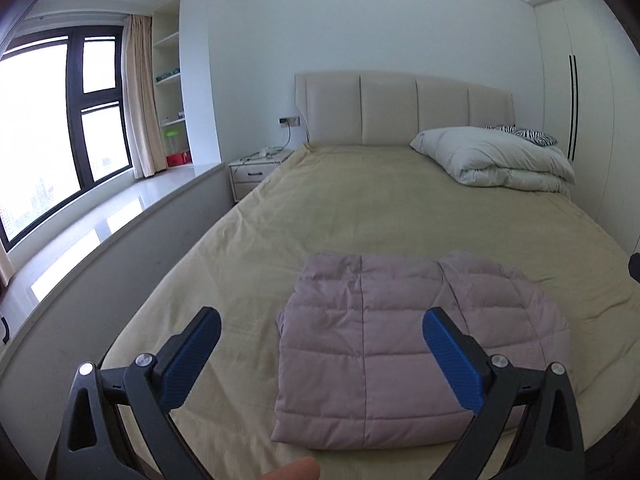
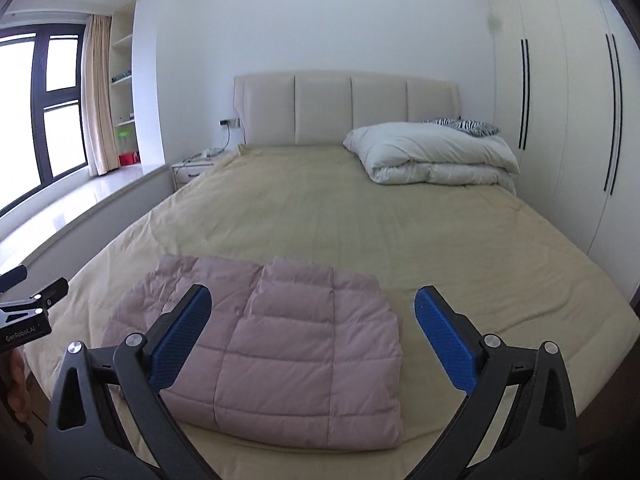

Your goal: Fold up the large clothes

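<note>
Item: pink quilted jacket (image 1: 384, 344), folded, near the bed (image 1: 360, 208) foot edge; left tongs (image 1: 320, 354) and right tongs (image 2: 312, 338) spread, empty; risk: puffy layers springing open unpressed.

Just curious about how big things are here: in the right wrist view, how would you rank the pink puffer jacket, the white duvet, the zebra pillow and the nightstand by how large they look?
1. pink puffer jacket, though it lies nearest the camera
2. white duvet
3. nightstand and zebra pillow: both small, distant and partly hidden, so I would not rank them.

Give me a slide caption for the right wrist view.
Open right tool hovers above folded pink puffer jacket on bed.
</note>
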### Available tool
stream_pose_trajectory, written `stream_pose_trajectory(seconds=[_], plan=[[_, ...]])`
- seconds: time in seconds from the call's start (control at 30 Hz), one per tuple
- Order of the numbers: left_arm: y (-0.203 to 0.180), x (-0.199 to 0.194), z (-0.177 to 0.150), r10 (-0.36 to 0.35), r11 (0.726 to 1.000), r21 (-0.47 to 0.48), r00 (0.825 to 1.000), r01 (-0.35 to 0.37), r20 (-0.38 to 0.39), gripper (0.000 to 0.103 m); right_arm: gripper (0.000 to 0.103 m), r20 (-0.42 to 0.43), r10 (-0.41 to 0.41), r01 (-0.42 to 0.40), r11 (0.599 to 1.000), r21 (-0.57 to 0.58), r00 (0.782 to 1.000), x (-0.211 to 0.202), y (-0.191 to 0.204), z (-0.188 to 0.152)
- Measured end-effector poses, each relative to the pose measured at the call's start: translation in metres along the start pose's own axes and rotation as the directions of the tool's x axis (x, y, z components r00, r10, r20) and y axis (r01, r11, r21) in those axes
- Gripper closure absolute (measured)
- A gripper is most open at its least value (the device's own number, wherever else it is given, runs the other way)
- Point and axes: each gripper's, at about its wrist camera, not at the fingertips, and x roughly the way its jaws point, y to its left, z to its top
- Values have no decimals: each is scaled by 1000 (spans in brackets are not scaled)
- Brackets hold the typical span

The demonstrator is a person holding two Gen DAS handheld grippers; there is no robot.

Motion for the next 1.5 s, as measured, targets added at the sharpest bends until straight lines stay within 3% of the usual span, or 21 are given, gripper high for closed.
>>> stream_pose_trajectory(seconds=[0.13,0.27,0.5,0.77,1.13,1.5], plan=[[-10,7,-18,-15,1000,3,997,15,-73,0,0,-153,28,-14,996,88,988,23,-5,-20],[-18,13,-26,-16,1000,12,993,18,-119,0,0,-225,37,-3,989,148,974,43,-9,-38],[-27,27,-32,-4,999,32,979,11,-203,0,0,-273,-56,67,997,31,960,54,14,-55],[-33,23,-32,-12,999,36,977,20,-211,0,0,-299,-14,21,1000,22,954,50,25,-56],[-37,21,-33,-16,999,34,978,24,-208,0,0,-354,-17,31,999,36,935,59,29,-53],[-38,26,-35,-14,999,41,974,24,-227,0,0,-364,-13,25,999,29,931,66,33,-57]])
